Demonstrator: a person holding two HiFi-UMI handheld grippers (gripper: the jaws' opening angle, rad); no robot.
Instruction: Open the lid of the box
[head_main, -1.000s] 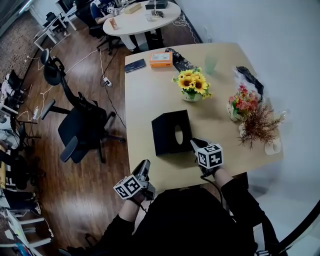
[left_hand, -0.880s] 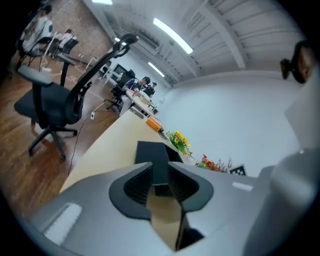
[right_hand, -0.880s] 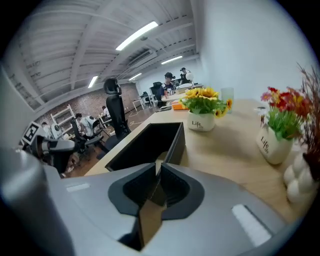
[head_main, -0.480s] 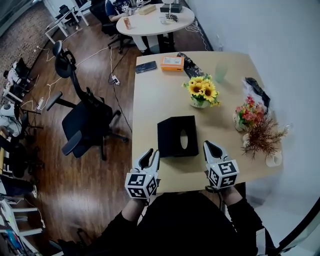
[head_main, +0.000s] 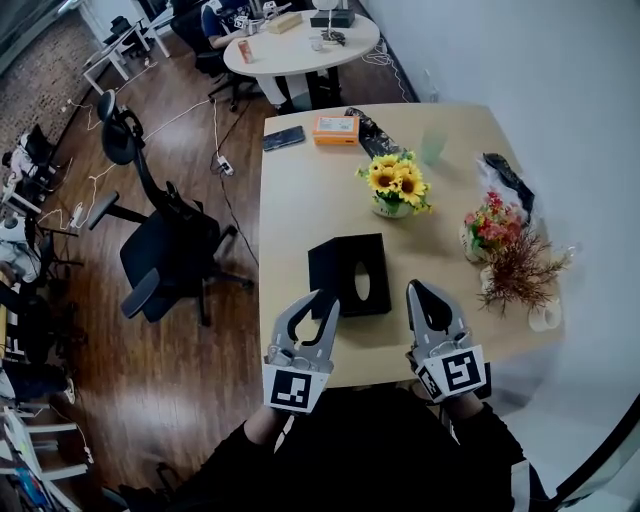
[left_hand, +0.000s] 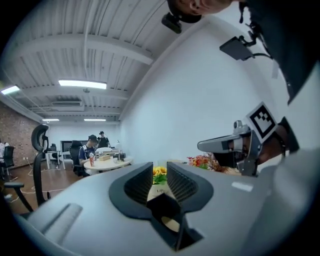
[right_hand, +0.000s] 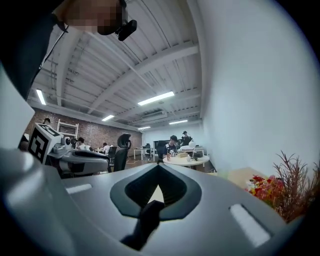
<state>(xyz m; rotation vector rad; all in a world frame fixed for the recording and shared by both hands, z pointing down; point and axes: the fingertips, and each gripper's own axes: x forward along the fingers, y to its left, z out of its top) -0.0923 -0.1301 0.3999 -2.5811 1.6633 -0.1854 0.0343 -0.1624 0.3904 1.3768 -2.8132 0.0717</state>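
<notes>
My left gripper (head_main: 317, 300) hovers over the table (head_main: 300, 190) edge, its jaws a narrow slit apart and empty. The black box (head_main: 349, 274) lies just ahead, between both tools and untouched. My right gripper (head_main: 416, 290) is pinched closed on nothing.

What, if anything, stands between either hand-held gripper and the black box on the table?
Nothing visible does. In the head view the left hand-held gripper and right hand-held gripper hover at the near corners of the black box; the sunflowers stand beyond it.
</notes>
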